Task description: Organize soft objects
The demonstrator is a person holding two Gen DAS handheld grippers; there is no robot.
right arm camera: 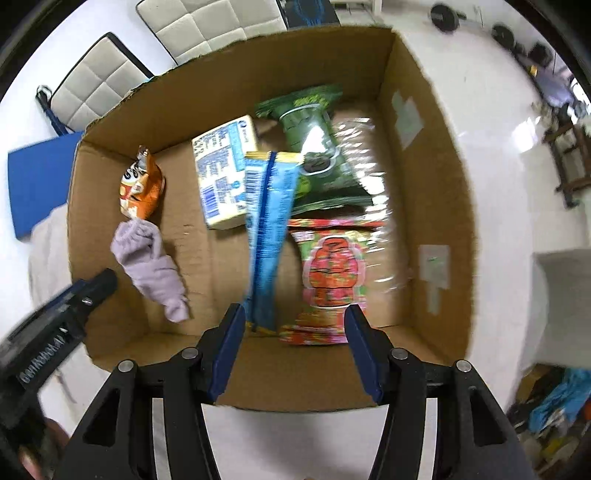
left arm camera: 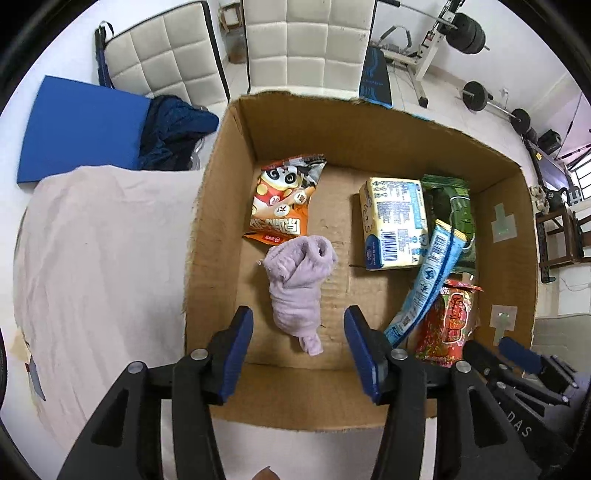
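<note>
A cardboard box (left arm camera: 221, 206) holds a lilac sock (left arm camera: 297, 288), an orange panda snack bag (left arm camera: 282, 201), a yellow-blue pack (left arm camera: 395, 221), a blue sachet (left arm camera: 424, 280), a green bag (left arm camera: 456, 206) and a red candy bag (left arm camera: 452, 325). My left gripper (left arm camera: 298, 350) is open above the box's near wall, its fingers either side of the sock, which lies on the box floor. My right gripper (right arm camera: 295, 345) is open over the near wall, above the blue sachet (right arm camera: 267, 229) and red bag (right arm camera: 332, 273). The sock (right arm camera: 151, 266) lies at its left.
A pale pink cloth (left arm camera: 99, 280) lies left of the box. A blue mat (left arm camera: 81, 129) and dark blue garment (left arm camera: 173, 133) lie behind it. Padded white panels (left arm camera: 295, 48) and gym weights (left arm camera: 469, 33) stand at the back. The box (right arm camera: 436, 206) walls are tall.
</note>
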